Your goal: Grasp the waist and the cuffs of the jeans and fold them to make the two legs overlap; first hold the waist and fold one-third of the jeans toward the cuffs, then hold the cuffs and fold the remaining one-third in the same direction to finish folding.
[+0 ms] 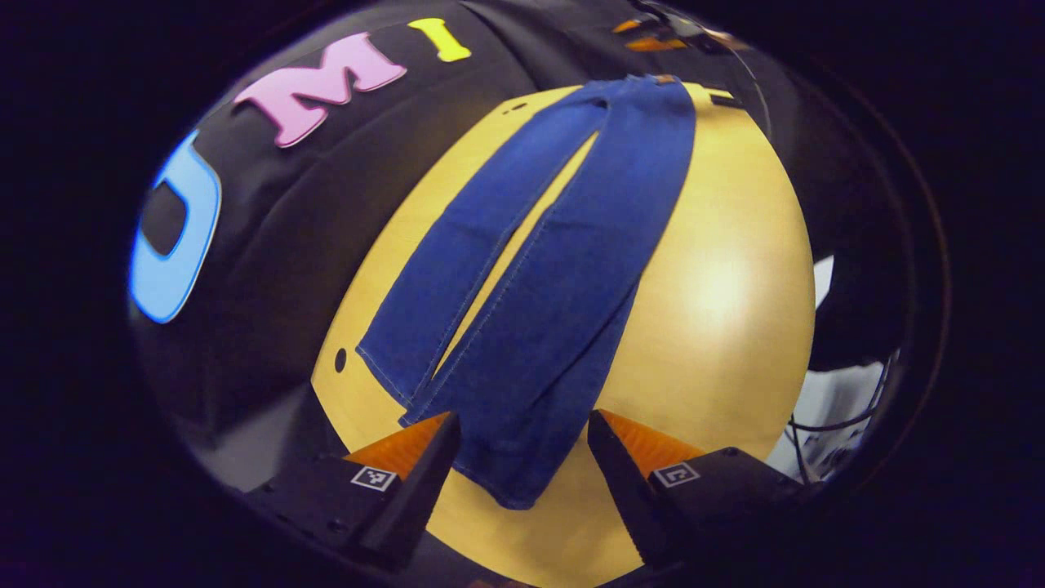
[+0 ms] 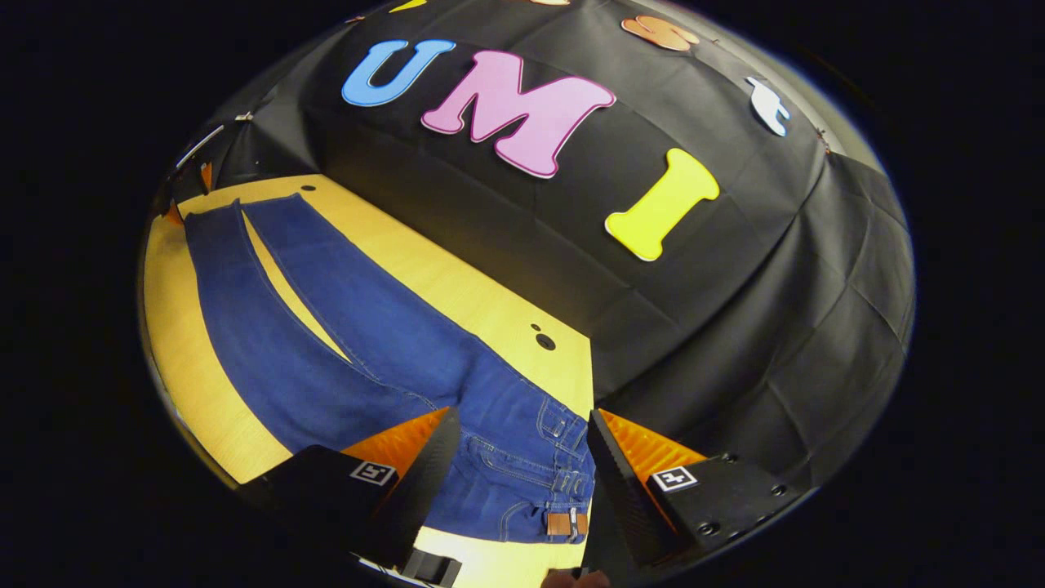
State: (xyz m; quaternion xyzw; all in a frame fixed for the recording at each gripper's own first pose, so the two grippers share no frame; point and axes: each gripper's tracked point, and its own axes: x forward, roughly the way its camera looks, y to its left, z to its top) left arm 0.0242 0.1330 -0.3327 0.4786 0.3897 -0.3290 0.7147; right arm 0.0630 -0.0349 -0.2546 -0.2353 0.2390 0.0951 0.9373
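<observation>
Jeans (image 1: 539,278), dark blue denim with pale stitched seams, spread flat along the desk (image 1: 735,294), legs (image 2: 269,327) lying side by side with a narrow wedge of bare wood between them. Not yet folded. Cuffs (image 1: 457,425) at the desk end nearest the left gripper (image 1: 522,433), one hem straight, the other curving in a rounded lip toward the near edge. Waist (image 2: 539,474) at the opposite end, nearest the right gripper (image 2: 522,433): belt loops, pocket stitching and a small tan leather patch (image 2: 566,523) at the band, close to the near edge. Fabric smooth in the legs, slightly rumpled around the seat.

Desk of pale yellow wood, glossy, a bright glare patch beside the jeans in the left gripper view; small round dark holes (image 2: 544,341) near the back edge by the black cloth wall (image 2: 735,327), creased and matte.

Left gripper poised above the cuffs, jaws apart, wedge-shaped fingers with ribbed inner faces, nothing between them but the cloth below. Right gripper likewise above the waist, jaws apart, straddling the waistband as seen from its camera; contact with the denim cannot be told. Square printed markers (image 1: 373,478) on the finger bases.
</observation>
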